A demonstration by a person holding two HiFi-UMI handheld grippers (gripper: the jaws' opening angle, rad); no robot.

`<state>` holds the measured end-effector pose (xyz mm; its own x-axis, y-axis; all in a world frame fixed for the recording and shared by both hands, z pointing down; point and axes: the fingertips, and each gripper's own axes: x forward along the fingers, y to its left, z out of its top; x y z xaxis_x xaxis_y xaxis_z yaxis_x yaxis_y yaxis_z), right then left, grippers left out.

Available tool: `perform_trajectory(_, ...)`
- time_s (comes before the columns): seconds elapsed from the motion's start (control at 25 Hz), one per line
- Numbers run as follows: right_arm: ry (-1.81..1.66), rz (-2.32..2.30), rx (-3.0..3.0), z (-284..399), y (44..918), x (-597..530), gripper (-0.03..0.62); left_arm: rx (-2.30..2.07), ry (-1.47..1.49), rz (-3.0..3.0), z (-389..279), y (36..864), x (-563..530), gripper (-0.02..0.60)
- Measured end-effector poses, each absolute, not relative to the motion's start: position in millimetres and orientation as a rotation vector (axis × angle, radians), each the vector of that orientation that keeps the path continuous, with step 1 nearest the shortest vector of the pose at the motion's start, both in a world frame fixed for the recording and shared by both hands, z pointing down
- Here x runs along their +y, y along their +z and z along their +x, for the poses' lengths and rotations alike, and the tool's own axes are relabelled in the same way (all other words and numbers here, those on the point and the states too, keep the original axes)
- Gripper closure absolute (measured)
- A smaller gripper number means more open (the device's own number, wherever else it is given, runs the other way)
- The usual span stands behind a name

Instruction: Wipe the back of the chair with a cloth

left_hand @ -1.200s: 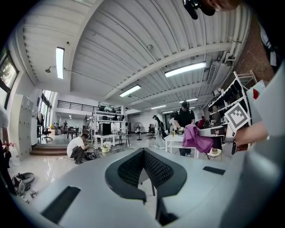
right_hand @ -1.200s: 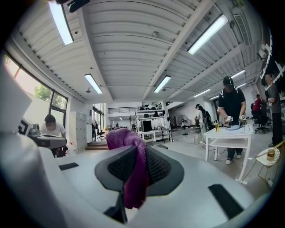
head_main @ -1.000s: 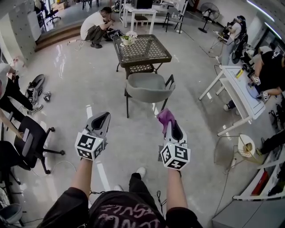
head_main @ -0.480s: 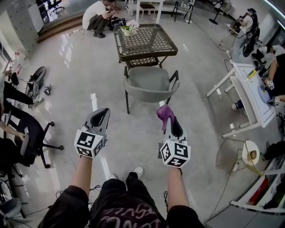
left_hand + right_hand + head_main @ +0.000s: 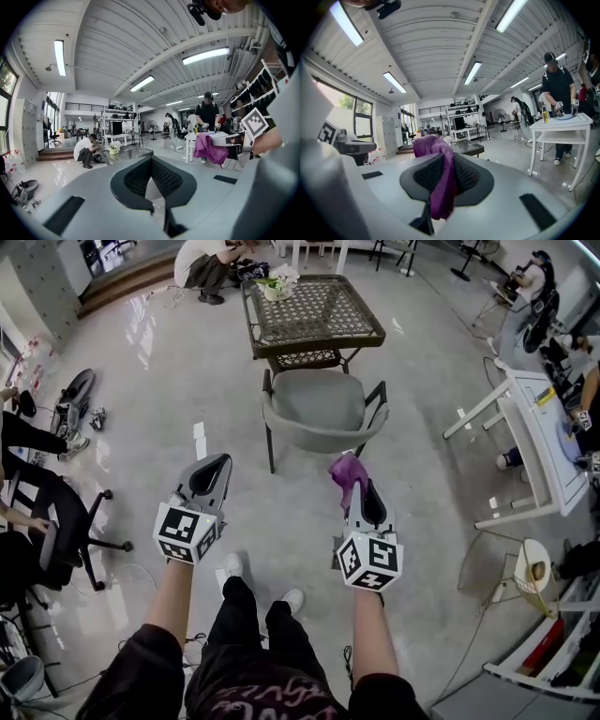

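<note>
Right tool [image 5: 357,493] is clamped on the cloth [image 5: 349,470], left tool [image 5: 216,468] closed and empty; the chair [image 5: 323,413] stands at 12 o'clock, so reach forward and press the cloth flat along its back

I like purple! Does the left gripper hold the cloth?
No, the purple cloth is pinched in the right gripper; the left gripper holds nothing.

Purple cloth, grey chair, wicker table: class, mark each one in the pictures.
purple cloth [image 5: 349,472], head view, bunched top.
grey chair [image 5: 323,435], head view, curved backrest.
wicker table [image 5: 319,315], head view, bare woven top.
</note>
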<state>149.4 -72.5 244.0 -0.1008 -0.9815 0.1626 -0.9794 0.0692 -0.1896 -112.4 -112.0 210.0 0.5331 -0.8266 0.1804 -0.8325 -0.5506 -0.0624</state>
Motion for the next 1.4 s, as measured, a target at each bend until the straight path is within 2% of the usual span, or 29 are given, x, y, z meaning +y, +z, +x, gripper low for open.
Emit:
perform_trajectory(0.88, -0.348, -2.052, 2.354, 78, 412, -184, 0.52, -1.408, 0.286, 2.739, -136, 407, -214, 0.572)
perform_trajectory(1.16, -0.28, -1.937, 2.38, 33, 444, -226, 0.52, -1.467, 0.276, 2.728, -159, 465, -232, 0.572)
perform_trajectory(1.4, -0.219, -1.91, 2.356, 28, 452, -247, 0.52, -1.51, 0.27, 2.705, -171, 497, -242, 0.572)
